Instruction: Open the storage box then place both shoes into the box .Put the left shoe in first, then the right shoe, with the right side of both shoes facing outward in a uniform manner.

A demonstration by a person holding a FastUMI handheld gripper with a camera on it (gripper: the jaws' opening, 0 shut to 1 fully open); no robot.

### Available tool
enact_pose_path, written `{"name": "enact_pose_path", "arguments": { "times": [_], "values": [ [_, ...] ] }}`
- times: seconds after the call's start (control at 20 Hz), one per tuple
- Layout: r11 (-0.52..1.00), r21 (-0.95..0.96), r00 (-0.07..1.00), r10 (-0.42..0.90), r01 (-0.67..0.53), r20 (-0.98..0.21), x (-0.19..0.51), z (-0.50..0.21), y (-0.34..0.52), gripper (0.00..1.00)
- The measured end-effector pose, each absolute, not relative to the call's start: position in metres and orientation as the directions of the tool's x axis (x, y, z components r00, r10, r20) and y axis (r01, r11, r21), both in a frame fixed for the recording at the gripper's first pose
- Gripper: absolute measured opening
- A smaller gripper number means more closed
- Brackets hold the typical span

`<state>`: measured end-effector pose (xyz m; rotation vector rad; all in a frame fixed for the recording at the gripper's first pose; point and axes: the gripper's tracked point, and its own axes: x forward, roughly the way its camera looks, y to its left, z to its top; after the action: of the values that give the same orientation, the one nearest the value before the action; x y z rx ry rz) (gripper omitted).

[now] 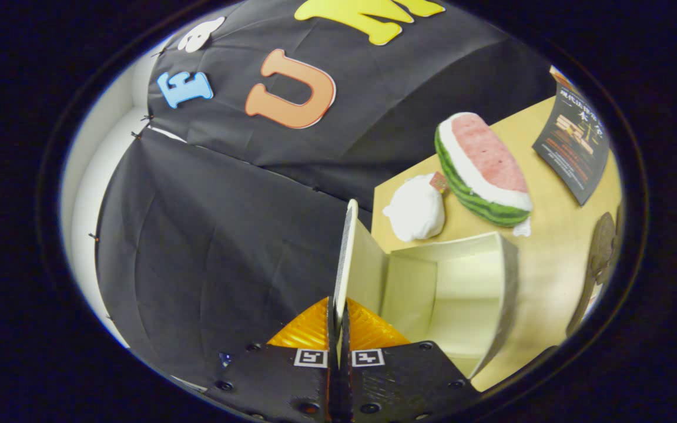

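The gripper (339,317) has its 2 fingers pressed together on the edge of the storage box's lid (344,258), a thin flap that stands nearly edge-on and runs straight ahead from the fingertips. The lid is swung up and away from the storage box (494,294), whose pale, empty interior lies open just to the right of the fingers on the tan worktop (550,258).

The box looks like light card or board: thin walls, a flat hinged flap, nothing inside to weigh it down. By that reading it will shift or tip easily if the lid is pulled hard, so the free edge of the flap, where the fingers now pinch it, seems the sensible place to hold, with a gentle swing about the hinge rather than a tug. The thin panel may flex or crease under a tight squeeze.

Beyond the box, a watermelon-slice plush (482,170) lies on the worktop with a white plush toy (415,210) just beside it, both well clear of the open box. A dark booklet (573,147) rests further right, and a dark, curved object (600,258) sits at the far right; what it is cannot be told. The opening step appears close to done; the shoe placing is not yet begun.
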<state>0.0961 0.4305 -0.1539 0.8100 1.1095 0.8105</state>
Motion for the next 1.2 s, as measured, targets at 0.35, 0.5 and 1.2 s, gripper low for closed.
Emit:
{"name": "enact_pose_path", "arguments": {
  "times": [0.35, 0.5, 1.2],
  "values": [
    [0.530, 0.811, 0.262, 0.842, -0.248, -0.471, 0.100, -0.142, 0.504, 0.17],
    [0.581, 0.767, 0.278, 0.811, -0.272, -0.515, 0.100, -0.145, 0.519, 0.36],
    [0.731, 0.636, 0.366, 0.678, -0.247, -0.637, 0.118, -0.177, 0.407, 0.93]
  ]
}}
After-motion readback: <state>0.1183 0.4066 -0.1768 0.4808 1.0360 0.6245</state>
